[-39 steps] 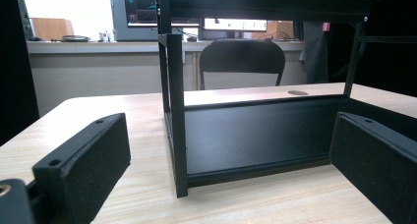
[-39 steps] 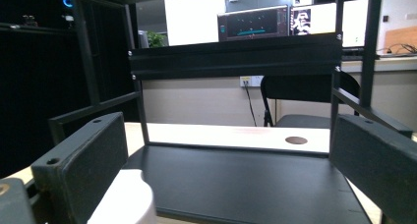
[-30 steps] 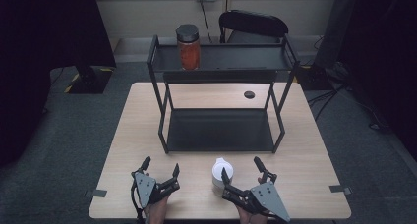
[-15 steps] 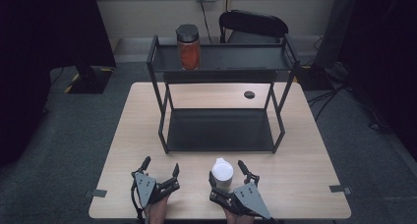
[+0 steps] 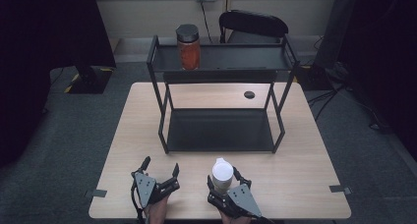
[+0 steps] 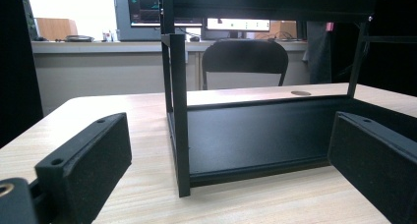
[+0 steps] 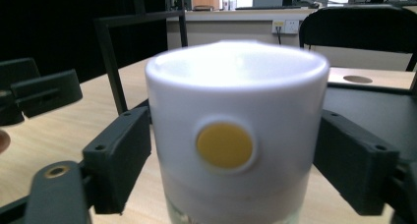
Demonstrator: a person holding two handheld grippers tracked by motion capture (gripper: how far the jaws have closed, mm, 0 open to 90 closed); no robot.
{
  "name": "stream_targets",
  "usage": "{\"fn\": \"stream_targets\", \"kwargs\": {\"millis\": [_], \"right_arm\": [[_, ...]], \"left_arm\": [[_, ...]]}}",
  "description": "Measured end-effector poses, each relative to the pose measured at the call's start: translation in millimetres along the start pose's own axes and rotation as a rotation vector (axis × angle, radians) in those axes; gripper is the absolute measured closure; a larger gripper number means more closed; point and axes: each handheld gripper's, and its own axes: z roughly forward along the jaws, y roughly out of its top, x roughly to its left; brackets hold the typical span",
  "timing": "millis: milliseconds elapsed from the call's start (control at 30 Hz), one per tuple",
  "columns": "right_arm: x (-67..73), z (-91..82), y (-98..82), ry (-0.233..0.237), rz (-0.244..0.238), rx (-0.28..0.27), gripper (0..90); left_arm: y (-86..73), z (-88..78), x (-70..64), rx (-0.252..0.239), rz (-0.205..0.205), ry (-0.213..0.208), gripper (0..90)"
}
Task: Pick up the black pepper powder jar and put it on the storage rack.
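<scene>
A bottle with a white cap [image 5: 222, 174] stands near the table's front edge, right of centre. My right gripper [image 5: 225, 180] has its jaws on either side of it; they have just been closing, and in the right gripper view the pads touch both sides of the white cap [image 7: 236, 111], which bears a yellow dot. My left gripper [image 5: 161, 165] rests open on the table to the left with nothing between its fingers [image 6: 88, 155]; it faces the corner post of the black rack [image 6: 179, 111].
A black two-tier rack [image 5: 221, 130] stands mid-table, and a red jar with a dark lid [image 5: 189, 48] is on its top shelf. A cable hole [image 5: 249, 94] sits in the wooden table [image 5: 305, 184] behind the rack. A black chair [image 5: 253, 25] stands beyond.
My right gripper has moved left and down around the white-capped bottle, and its jaws have closed in on it. The left gripper has stayed put.
</scene>
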Motion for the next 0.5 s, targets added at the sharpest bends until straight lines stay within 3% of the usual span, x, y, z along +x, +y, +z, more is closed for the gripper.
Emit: {"fn": "stream_targets", "kwargs": {"millis": [267,500], "right_arm": [[0.8,1.2,-0.4,0.0,-0.008,0.035,24.6],[3.3,0.6,-2.8,-0.016,-0.012,0.027,29.8]], "left_arm": [[0.0,0.0,0.0,0.0,0.0,0.0,2.4],[0.1,0.0,0.0,0.0,0.0,0.0,2.5]]}}
